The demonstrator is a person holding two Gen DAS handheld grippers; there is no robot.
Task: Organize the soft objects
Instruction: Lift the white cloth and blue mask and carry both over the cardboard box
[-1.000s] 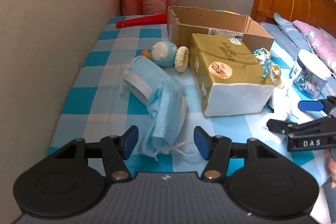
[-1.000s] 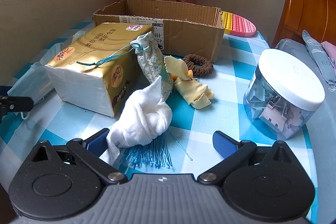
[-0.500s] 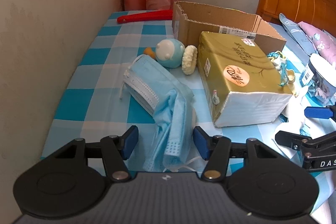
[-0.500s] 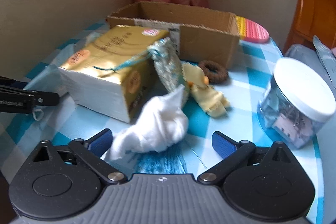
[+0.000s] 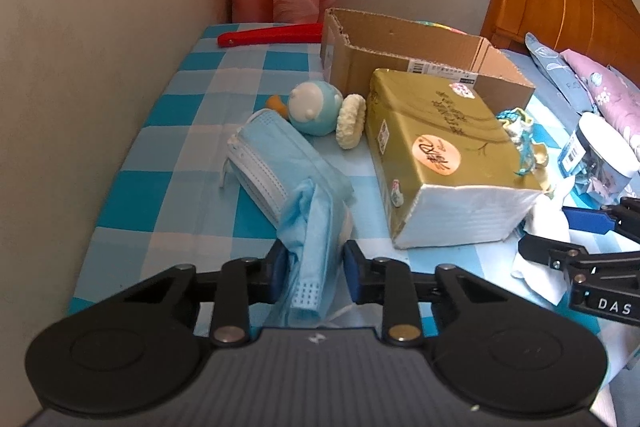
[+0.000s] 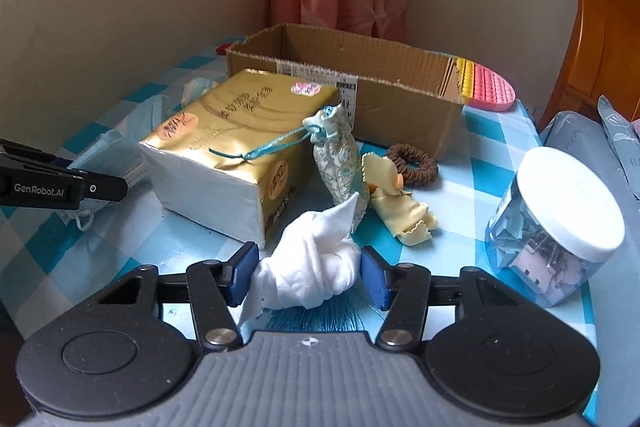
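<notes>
My left gripper (image 5: 315,267) has its blue pads pressed against a loose blue face mask (image 5: 312,231) lying on the checked cloth; a stack of masks (image 5: 272,159) lies just beyond. My right gripper (image 6: 306,273) has closed around a crumpled white cloth (image 6: 310,267), its pads touching both sides. A gold tissue pack (image 6: 240,143) (image 5: 444,155) stands between them. A patterned drawstring pouch (image 6: 338,155), a yellow cloth (image 6: 400,203) and a brown scrunchie (image 6: 412,163) lie beside it. An open cardboard box (image 6: 360,83) (image 5: 404,55) stands behind.
A blue round toy (image 5: 314,109) and a cream scrunchie (image 5: 351,126) sit left of the tissue pack. A clear jar of clips with a white lid (image 6: 560,223) stands at the right. A red object (image 5: 272,34) and a pink-yellow pad (image 6: 486,89) lie at the back. Walls rise left and behind.
Both grippers have narrowed: the left onto the loose blue mask, the right onto the white cloth. Both views have shifted slightly forward and up.
</notes>
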